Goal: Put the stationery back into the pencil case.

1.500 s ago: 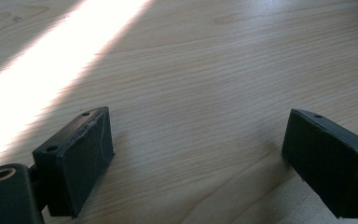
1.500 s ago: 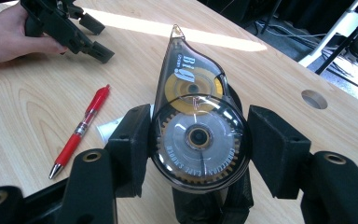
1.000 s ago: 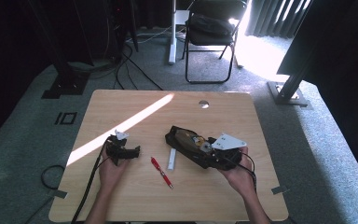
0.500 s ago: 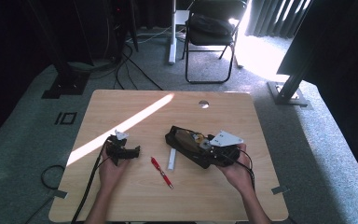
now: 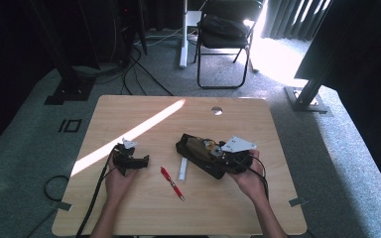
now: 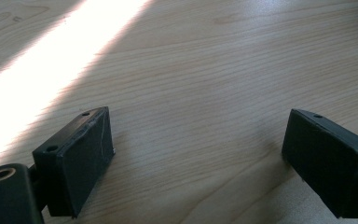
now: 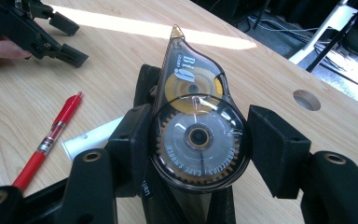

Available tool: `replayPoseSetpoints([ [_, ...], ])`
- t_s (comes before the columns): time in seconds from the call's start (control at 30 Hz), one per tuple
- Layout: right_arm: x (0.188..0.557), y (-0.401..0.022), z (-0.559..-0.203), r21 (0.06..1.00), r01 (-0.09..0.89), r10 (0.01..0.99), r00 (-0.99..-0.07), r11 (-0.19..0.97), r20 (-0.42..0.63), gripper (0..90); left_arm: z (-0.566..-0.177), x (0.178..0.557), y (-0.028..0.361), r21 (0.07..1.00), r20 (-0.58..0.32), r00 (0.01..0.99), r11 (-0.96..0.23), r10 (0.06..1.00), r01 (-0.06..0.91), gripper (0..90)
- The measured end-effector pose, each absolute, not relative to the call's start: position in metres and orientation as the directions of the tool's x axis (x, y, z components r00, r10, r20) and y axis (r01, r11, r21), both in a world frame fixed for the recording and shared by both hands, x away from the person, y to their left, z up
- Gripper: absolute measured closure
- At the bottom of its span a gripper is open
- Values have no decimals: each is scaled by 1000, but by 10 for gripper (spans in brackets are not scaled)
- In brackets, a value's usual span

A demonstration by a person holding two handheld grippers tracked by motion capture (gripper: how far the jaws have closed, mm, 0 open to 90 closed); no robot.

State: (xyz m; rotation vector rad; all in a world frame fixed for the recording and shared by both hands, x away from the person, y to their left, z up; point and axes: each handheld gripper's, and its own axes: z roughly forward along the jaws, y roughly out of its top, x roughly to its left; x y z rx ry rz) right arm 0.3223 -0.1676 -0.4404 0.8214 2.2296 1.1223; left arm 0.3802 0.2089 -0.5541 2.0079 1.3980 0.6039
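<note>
A clear, smoke-tinted correction tape dispenser with a yellow reel and white gear stands between the jaws of my right gripper, both pads pressing its round body, its tip pointing away. It hangs just over a black pouch in the middle of the wooden table; in the high view my right gripper covers the pouch's right part. My left gripper rests on the table at the left, open, with bare wood between its pads.
A red pen and a white stick-like item lie between the two hands. A round cable hole is near the far edge. A folding chair and cables are on the floor beyond.
The right gripper with the dispenser has shifted very slightly over the pouch. The left gripper has stayed put.
</note>
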Motion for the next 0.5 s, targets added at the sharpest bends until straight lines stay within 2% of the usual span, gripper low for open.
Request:
replayPoseSetpoints([
  [0.5,332,-164,-445,830,299,710,-686,472,-157,417,-554,380,209,705,23,338,-255,941,662,89],
])
